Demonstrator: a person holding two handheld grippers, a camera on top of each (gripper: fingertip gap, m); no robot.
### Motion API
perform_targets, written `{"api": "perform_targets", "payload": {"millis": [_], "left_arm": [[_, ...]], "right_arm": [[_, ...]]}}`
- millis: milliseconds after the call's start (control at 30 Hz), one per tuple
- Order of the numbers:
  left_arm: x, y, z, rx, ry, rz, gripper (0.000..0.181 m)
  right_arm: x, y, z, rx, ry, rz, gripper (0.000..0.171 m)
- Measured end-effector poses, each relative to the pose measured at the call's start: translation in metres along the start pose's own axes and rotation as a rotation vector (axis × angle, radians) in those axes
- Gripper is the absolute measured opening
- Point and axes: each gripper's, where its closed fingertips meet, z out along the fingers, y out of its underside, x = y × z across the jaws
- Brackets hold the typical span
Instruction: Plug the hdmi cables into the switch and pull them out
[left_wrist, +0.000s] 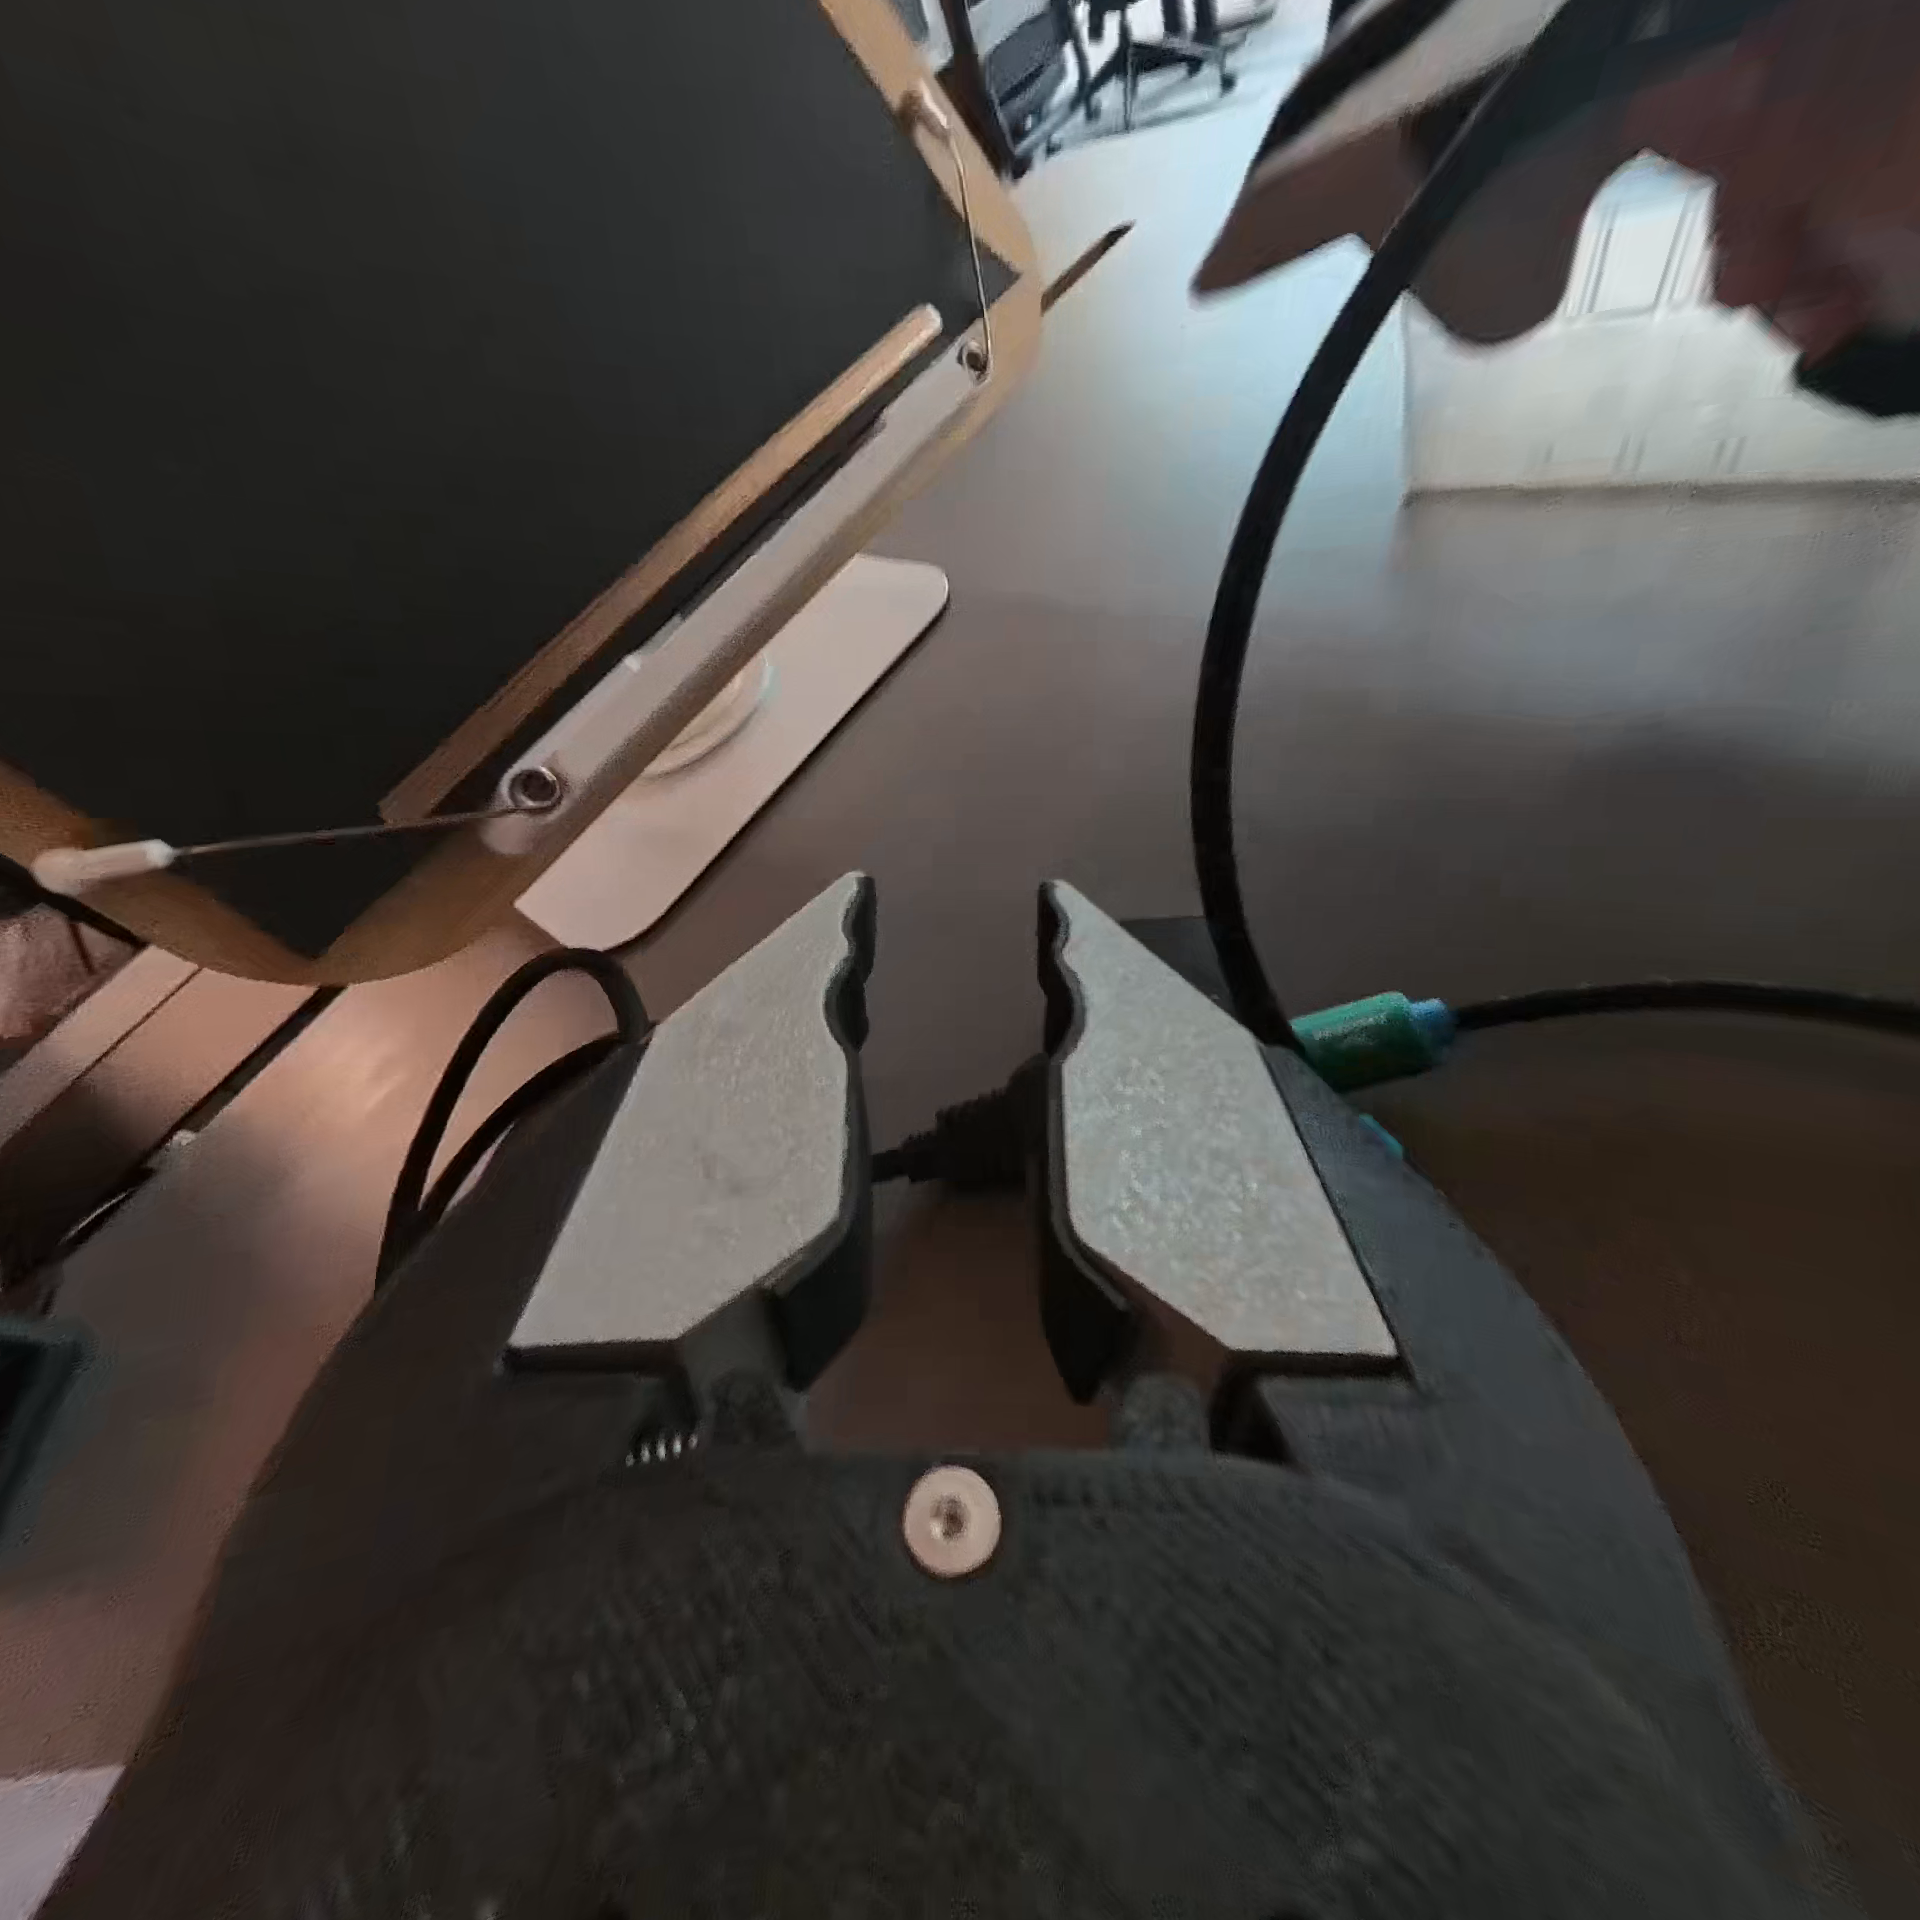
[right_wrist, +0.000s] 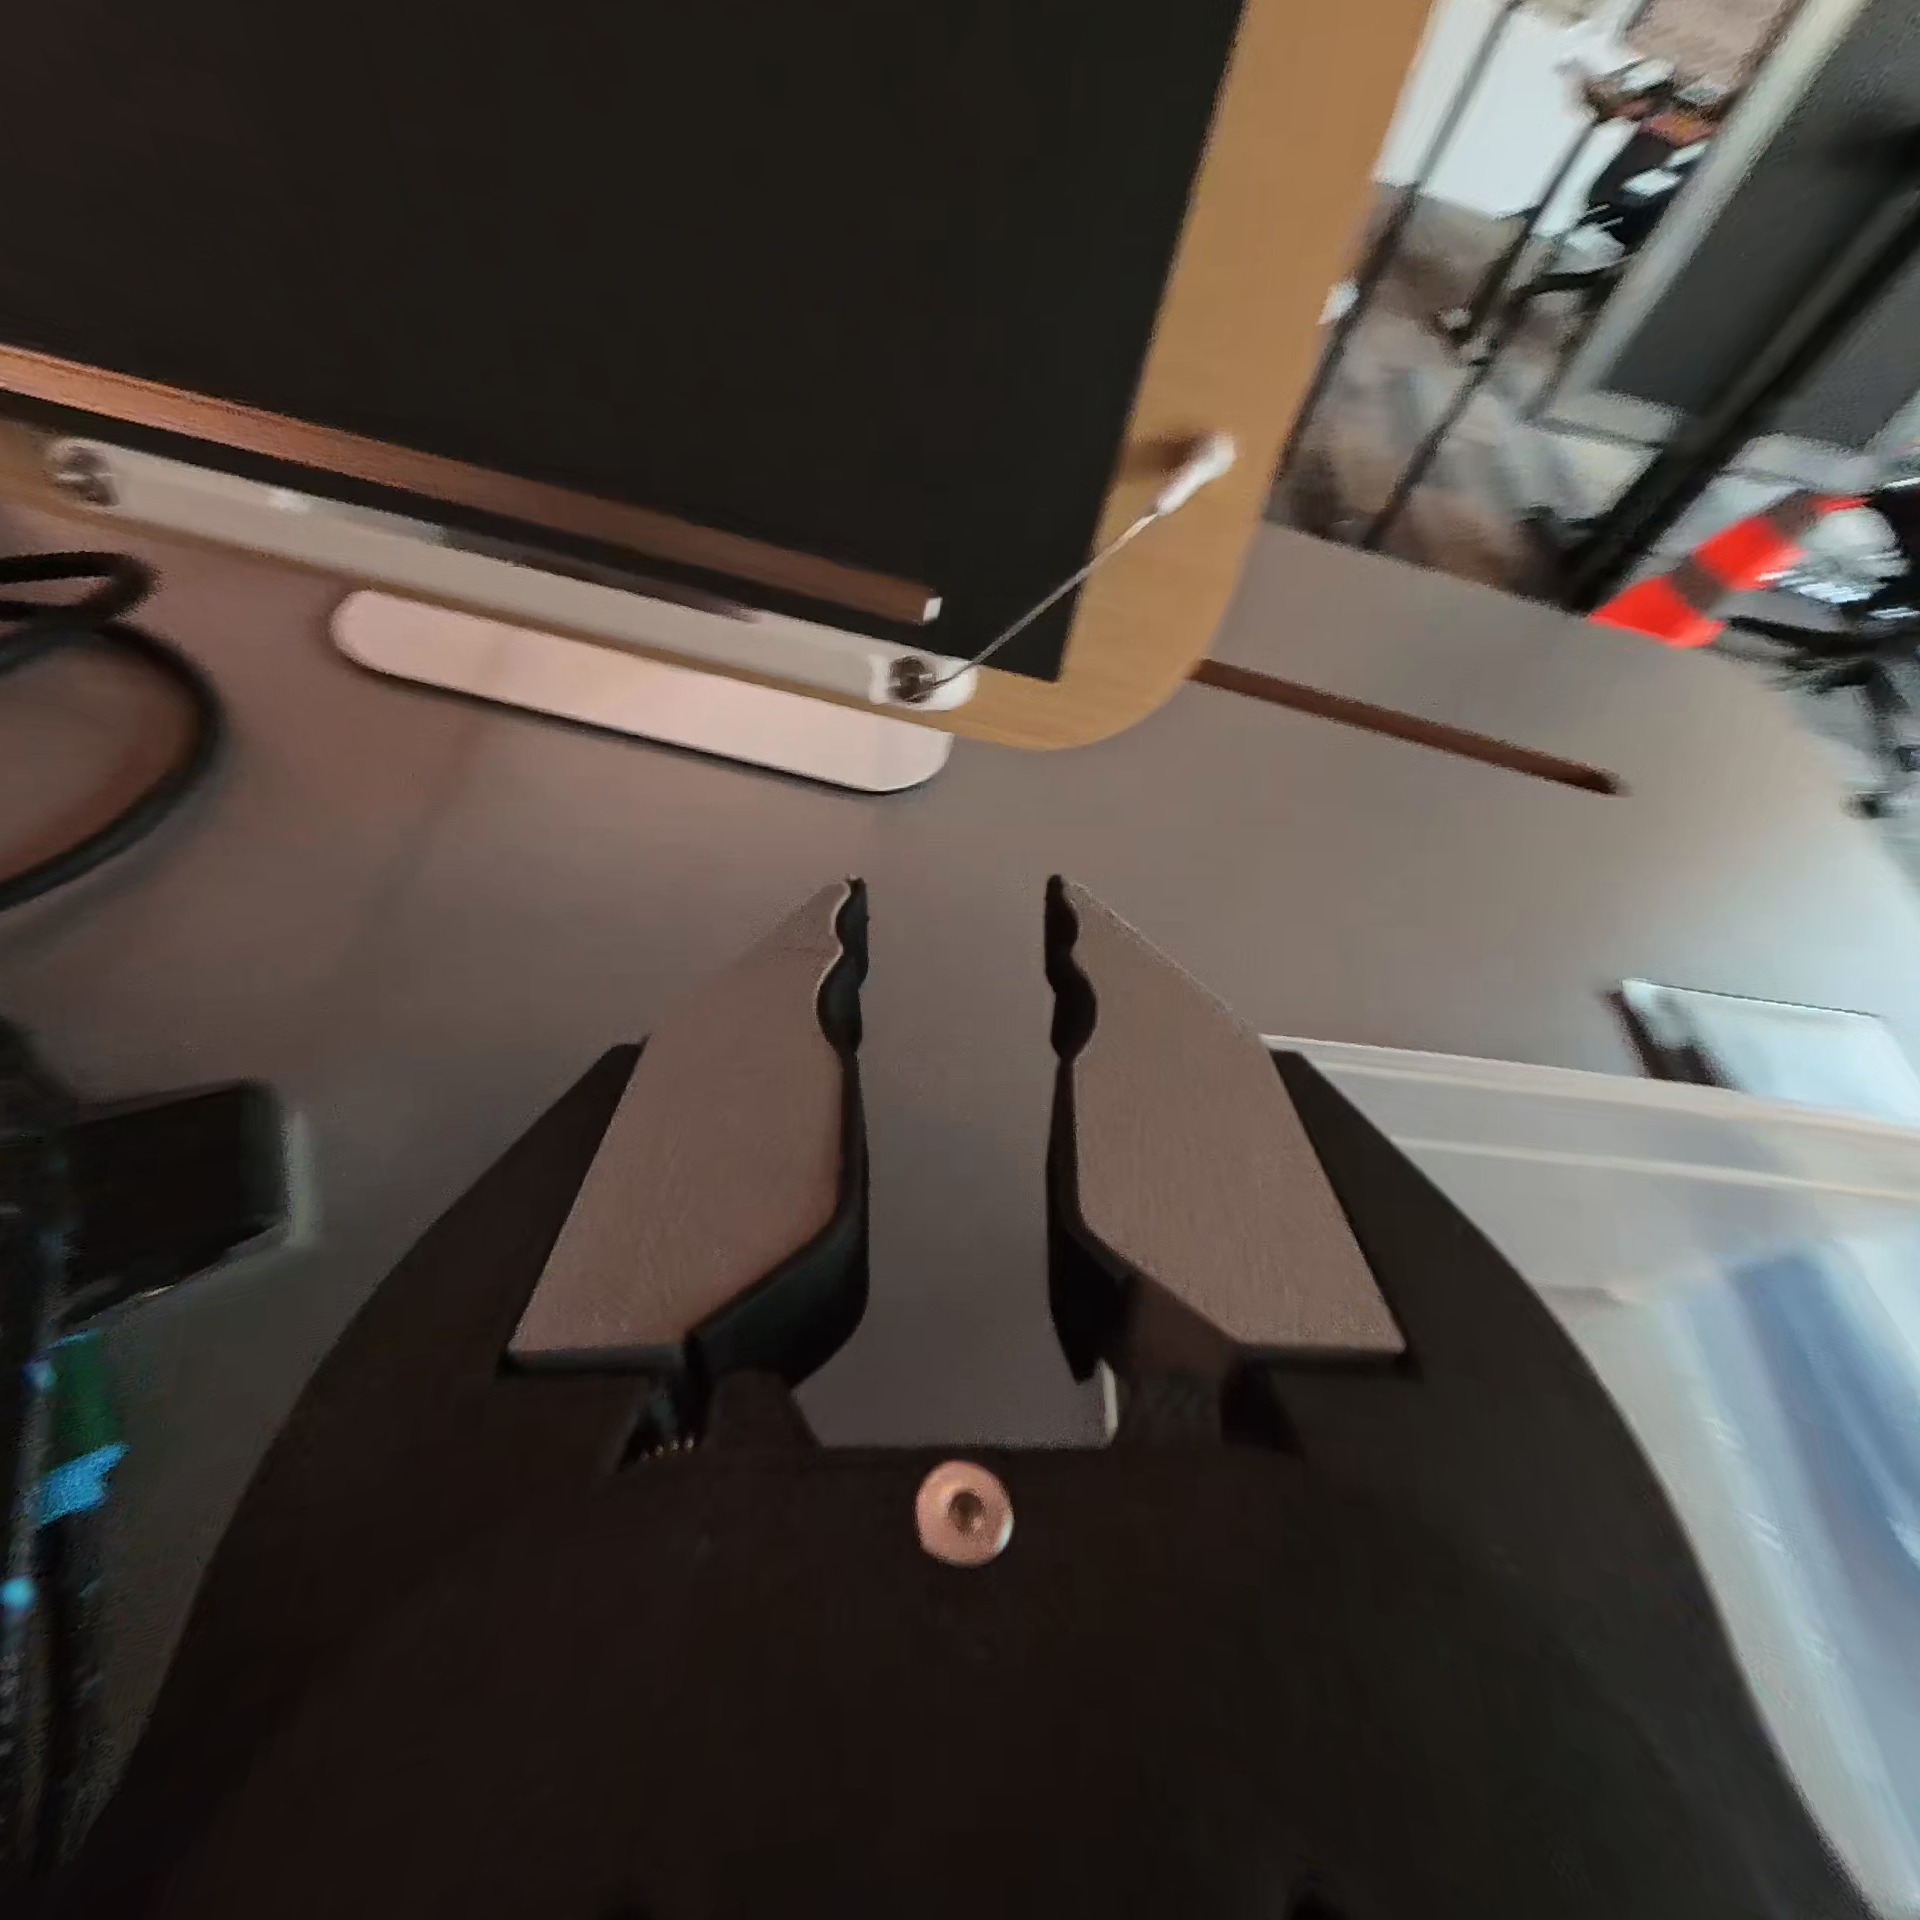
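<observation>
My left gripper (left_wrist: 956, 904) is open, low over the dark table. A black cable plug (left_wrist: 977, 1132) with a ribbed collar lies between its fingers, close to the right one. Behind the right finger, part of the black switch (left_wrist: 1174, 940) shows. A green and blue plug (left_wrist: 1371, 1023) sits at it, its cable running right. Another black cable (left_wrist: 1236, 623) arcs up toward my blurred right gripper (left_wrist: 1299, 177) and a hand (left_wrist: 1818, 156). In the right wrist view my right gripper (right_wrist: 954, 894) is open and empty above the table. A black box (right_wrist: 177, 1174), possibly the switch, is at the left.
A dark screen in a wooden frame (left_wrist: 468, 914) stands on a silver base (left_wrist: 790, 707) at the back left; it also shows in the right wrist view (right_wrist: 1174, 623). A clear plastic bin (right_wrist: 1662, 1195) is at the right. Loose black cables (right_wrist: 156, 748) lie at the left. The gap from one gripper's tips to the other's is roughly 20 cm. Left tips and right tips are each some 20 cm from the silver base (left_wrist: 790, 707). Seen from the right wrist view (right_wrist: 708, 693) as well.
</observation>
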Motion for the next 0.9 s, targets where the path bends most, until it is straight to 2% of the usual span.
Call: {"api": "perform_targets", "payload": {"millis": [167, 300, 400, 467, 533, 633, 667, 700, 900], "left_arm": [[0.003, 0.010, 0.005, -0.051, 0.005, -0.066, 0.032], [-0.003, 0.021, 0.009, -0.089, -0.023, -0.063, 0.031], [-0.006, 0.024, 0.009, -0.094, -0.022, -0.084, 0.031], [-0.008, 0.023, 0.008, -0.088, -0.019, -0.105, 0.031], [-0.010, 0.022, 0.006, -0.085, -0.017, -0.117, 0.032], [-0.009, 0.023, 0.006, -0.087, -0.011, -0.128, 0.032], [-0.009, 0.023, 0.006, -0.088, -0.009, -0.132, 0.032], [-0.008, 0.023, 0.006, -0.089, -0.007, -0.132, 0.033], [-0.009, 0.028, 0.007, -0.113, -0.027, -0.100, 0.033]], "right_arm": [[0.029, -0.017, -0.020, 0.110, 0.231, -0.024, 0.028], [0.044, -0.033, -0.036, 0.079, 0.334, -0.080, 0.028], [0.055, -0.055, -0.052, 0.035, 0.380, -0.154, 0.020], [0.060, -0.067, -0.058, 0.004, 0.376, -0.168, 0.026], [0.024, -0.076, -0.056, 0.033, 0.138, -0.107, 0.028], [-0.061, -0.066, -0.054, 0.040, -0.333, 0.048, 0.041], [-0.084, -0.056, -0.052, 0.025, -0.449, 0.057, 0.052], [-0.099, -0.046, -0.047, 0.012, -0.514, 0.059, 0.062], [-0.129, -0.001, -0.002, 0.029, -0.547, -0.088, 0.053]]}}
